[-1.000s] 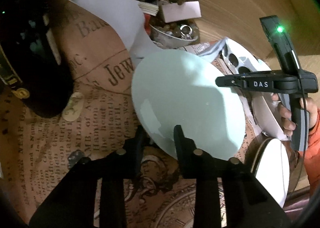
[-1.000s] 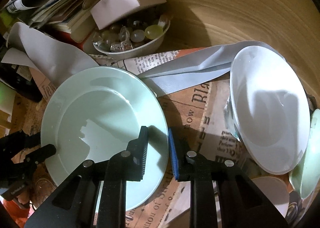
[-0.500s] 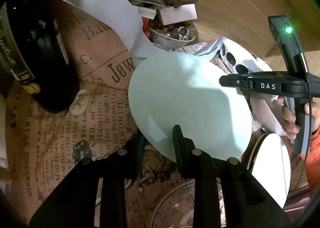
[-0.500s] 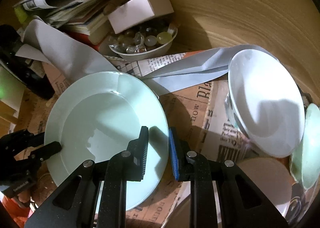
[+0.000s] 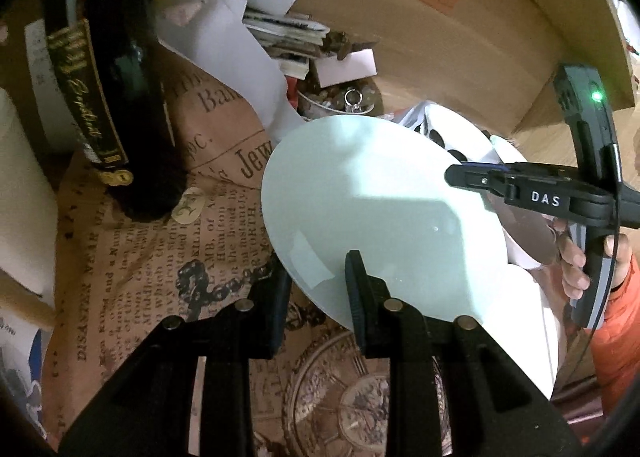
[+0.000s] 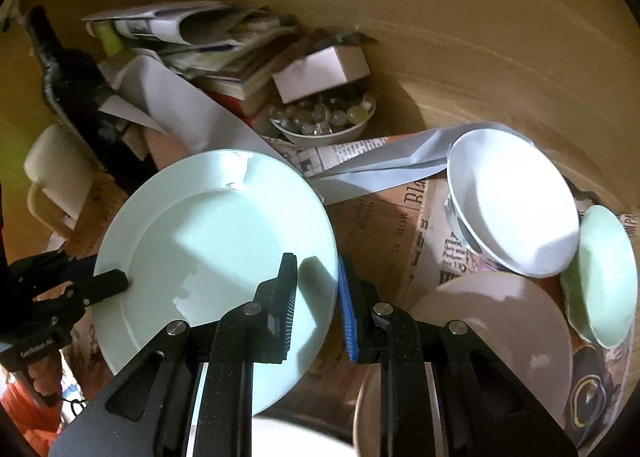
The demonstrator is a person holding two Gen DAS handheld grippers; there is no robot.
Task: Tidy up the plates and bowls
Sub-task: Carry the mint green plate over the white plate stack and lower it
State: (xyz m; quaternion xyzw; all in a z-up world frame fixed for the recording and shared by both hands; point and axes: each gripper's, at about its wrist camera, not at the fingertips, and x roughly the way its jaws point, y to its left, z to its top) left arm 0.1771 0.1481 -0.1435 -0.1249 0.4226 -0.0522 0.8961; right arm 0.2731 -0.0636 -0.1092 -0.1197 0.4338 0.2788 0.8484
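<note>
The pale green plate (image 6: 208, 241) is stiff, glazed and probably slippery and breakable, so the rim is the place to grip. It is round, with a broad flat rim and shallow well, and hangs tilted above the newspaper-covered surface (image 5: 152, 265). The left gripper (image 5: 316, 289) has its jaws closed on the near rim, one above, one beneath. The right gripper (image 6: 318, 297) straddles the opposite rim, jaws slightly apart, not clamping. Right of those jaws sit a white bowl (image 6: 512, 201), a beige plate (image 6: 500, 333) and a small green bowl (image 6: 608, 277).
</note>
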